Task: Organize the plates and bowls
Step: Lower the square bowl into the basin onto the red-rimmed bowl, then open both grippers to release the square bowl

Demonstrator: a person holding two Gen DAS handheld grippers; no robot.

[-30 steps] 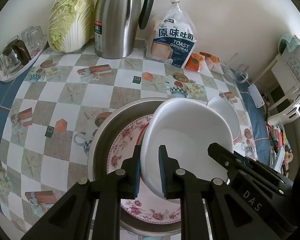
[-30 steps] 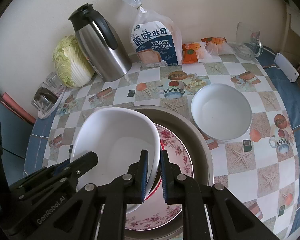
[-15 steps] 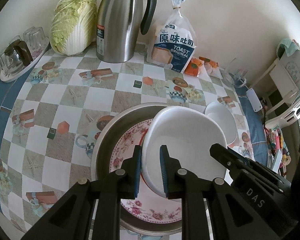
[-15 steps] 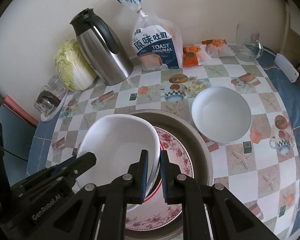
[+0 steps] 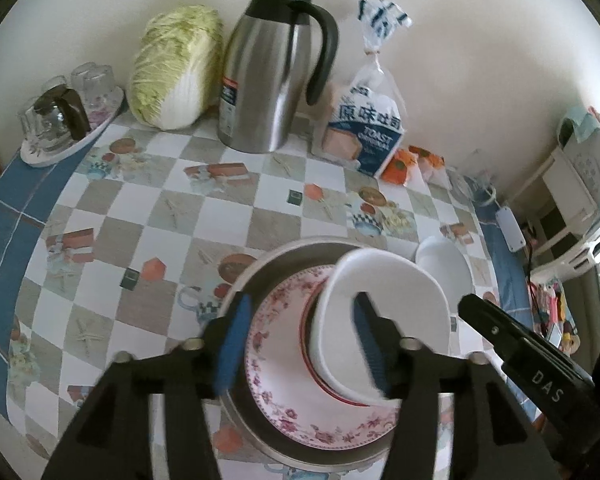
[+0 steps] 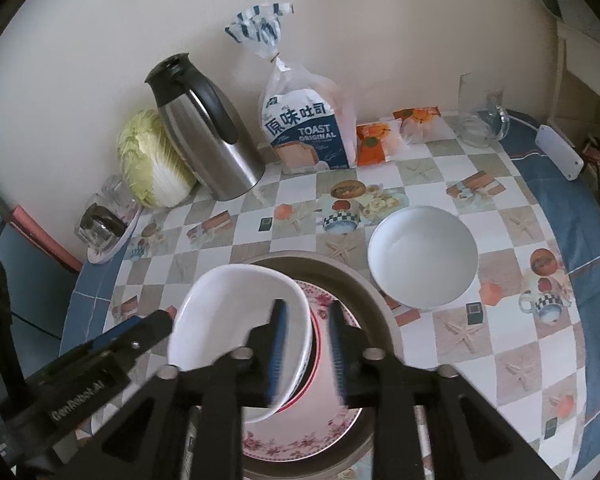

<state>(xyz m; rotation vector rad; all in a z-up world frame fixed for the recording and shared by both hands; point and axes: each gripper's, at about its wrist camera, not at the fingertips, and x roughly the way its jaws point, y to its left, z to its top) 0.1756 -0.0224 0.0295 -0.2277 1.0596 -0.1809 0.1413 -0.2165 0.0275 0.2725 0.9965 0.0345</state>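
The white bowl (image 5: 384, 320) sits on the stacked flowered plate (image 5: 284, 360) inside the metal basin (image 5: 260, 276), on the checked table (image 5: 172, 216). The left gripper (image 5: 300, 344) and right gripper (image 6: 306, 352) are both opening, each straddling the bowl's rim without pressing it. A second white bowl (image 6: 422, 256) rests just right of the basin.

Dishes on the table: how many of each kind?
White bowls: 2, one stacked, one alone
Floral plates: 1
Red-rimmed dishes: 1, mostly hidden
Metal pans: 1
Total: 5
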